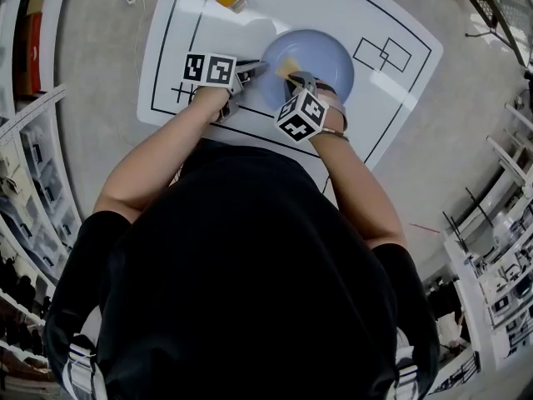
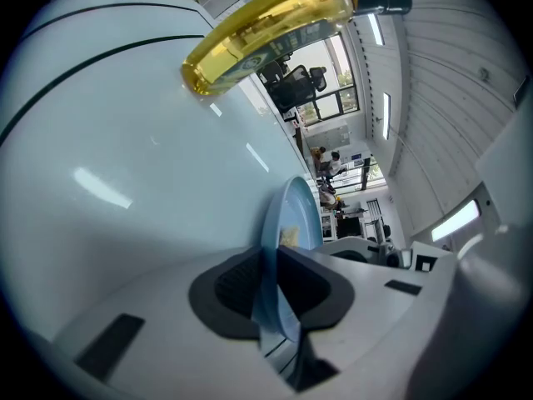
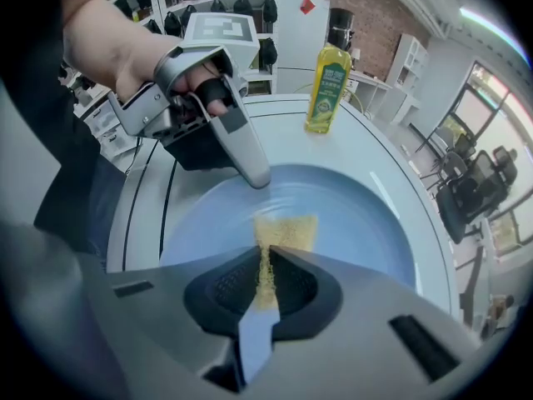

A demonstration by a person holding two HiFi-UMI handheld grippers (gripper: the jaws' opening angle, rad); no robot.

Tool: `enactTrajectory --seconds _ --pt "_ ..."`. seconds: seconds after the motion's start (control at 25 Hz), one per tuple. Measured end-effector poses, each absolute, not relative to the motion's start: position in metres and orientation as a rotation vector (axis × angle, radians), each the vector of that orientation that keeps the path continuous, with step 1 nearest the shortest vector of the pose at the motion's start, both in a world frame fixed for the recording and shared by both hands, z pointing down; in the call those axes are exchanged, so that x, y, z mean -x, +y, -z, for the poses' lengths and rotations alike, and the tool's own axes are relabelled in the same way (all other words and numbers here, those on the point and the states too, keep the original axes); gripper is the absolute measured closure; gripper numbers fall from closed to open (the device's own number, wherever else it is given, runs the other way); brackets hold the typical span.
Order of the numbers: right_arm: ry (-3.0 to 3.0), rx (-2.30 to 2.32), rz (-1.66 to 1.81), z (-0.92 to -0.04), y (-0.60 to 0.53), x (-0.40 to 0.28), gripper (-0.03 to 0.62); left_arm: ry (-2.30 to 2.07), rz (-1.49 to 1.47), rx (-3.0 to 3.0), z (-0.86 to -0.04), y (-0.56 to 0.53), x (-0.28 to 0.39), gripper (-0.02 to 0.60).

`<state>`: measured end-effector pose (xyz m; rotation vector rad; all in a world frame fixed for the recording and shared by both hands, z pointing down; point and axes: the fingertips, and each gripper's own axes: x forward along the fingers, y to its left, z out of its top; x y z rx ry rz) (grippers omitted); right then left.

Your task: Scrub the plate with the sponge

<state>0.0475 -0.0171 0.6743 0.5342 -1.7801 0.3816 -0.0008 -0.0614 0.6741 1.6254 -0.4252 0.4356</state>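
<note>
Left gripper (image 2: 268, 258) has its jaws closed to a narrow gap on the rim of the light-blue plate (image 2: 295, 211), with the rim pinched between the pads at the plate's near-left edge. Right gripper (image 3: 266, 255) has its jaws clamped tight on a thin yellow sponge (image 3: 287, 227). One end of the sponge sits between the pads and the rest lies flat on the plate's inner surface, roughly mid-plate and a bit toward the left gripper's side. The plate (image 1: 321, 57) sits flat on the white worktop (image 1: 275, 2), inside the black marked outline, with both grippers coming in from the person's side. In the right gripper view the left gripper's tip (image 3: 252, 173) is right at the rim, with the person's hand (image 3: 117, 44) wrapped around its handle. A bottle of yellow liquid with a dark cap (image 3: 327, 90) stands upright near the far edge of the worktop, well apart from the plate.
</note>
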Motion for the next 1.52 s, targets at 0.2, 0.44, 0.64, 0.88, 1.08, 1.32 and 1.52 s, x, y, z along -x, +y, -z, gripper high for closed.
enactTrajectory --seconds 0.2,0.44,0.64,0.88,1.08,1.32,1.52 --pt "-1.772 -0.538 -0.379 -0.682 -0.014 -0.047 0.566 -0.418 -0.437 -1.629 -0.674 -0.062 0.001 0.520" --pt "-1.785 -0.540 -0.384 -0.683 -0.020 -0.045 0.566 -0.412 -0.446 -1.631 -0.676 -0.061 0.000 0.520" --pt "-1.786 -0.548 -0.373 -0.682 -0.042 -0.044 0.566 -0.406 -0.460 -1.631 -0.675 -0.060 0.001 0.520" --pt "-1.775 -0.570 -0.382 -0.682 -0.066 -0.054 0.566 -0.419 -0.433 -1.609 -0.674 -0.062 0.000 0.520" --pt "-1.761 -0.611 -0.396 -0.682 -0.079 -0.068 0.566 -0.421 -0.415 -1.603 -0.675 -0.062 0.000 0.518" --pt "-1.728 -0.652 -0.411 -0.682 -0.082 -0.089 0.566 -0.423 -0.392 -1.589 -0.676 -0.064 -0.001 0.517" --pt "-1.693 -0.689 -0.435 -0.682 -0.078 -0.111 0.566 -0.429 -0.390 -1.595 -0.675 -0.066 -0.002 0.517"
